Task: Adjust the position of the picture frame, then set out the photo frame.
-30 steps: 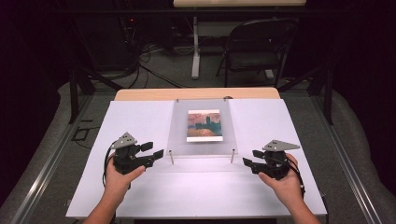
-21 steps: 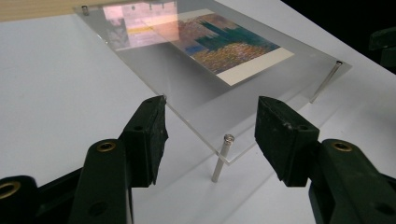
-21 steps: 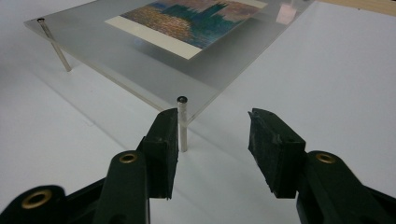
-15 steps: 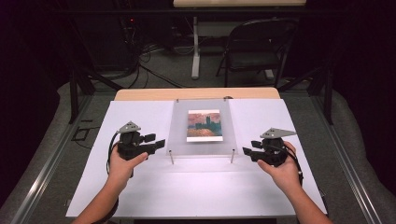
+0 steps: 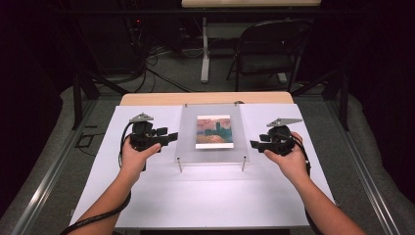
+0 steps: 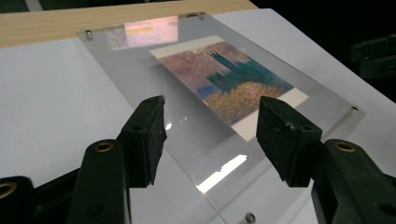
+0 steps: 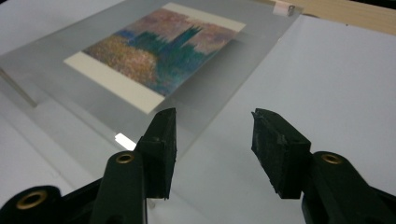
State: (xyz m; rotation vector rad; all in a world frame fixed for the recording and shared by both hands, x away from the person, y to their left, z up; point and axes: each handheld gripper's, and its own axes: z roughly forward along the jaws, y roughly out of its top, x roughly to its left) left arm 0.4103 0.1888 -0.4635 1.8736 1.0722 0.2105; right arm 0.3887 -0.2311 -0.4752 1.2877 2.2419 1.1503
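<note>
Both hands have slid up beside the clear frame [image 5: 212,133]; left hand-held gripper [image 5: 170,137] and right hand-held gripper [image 5: 254,144] gape, released — close evenly on opposite edges, keeping it level

Both forearms reach in from six o'clock; left gripper [image 5: 169,137] and right gripper [image 5: 255,144] face each other, jaws parted, empty

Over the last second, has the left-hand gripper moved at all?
Yes. The left gripper has moved away from the person, up along the left edge of the clear frame. It was beside the frame's near corner; now it sits about level with the picture.
</note>
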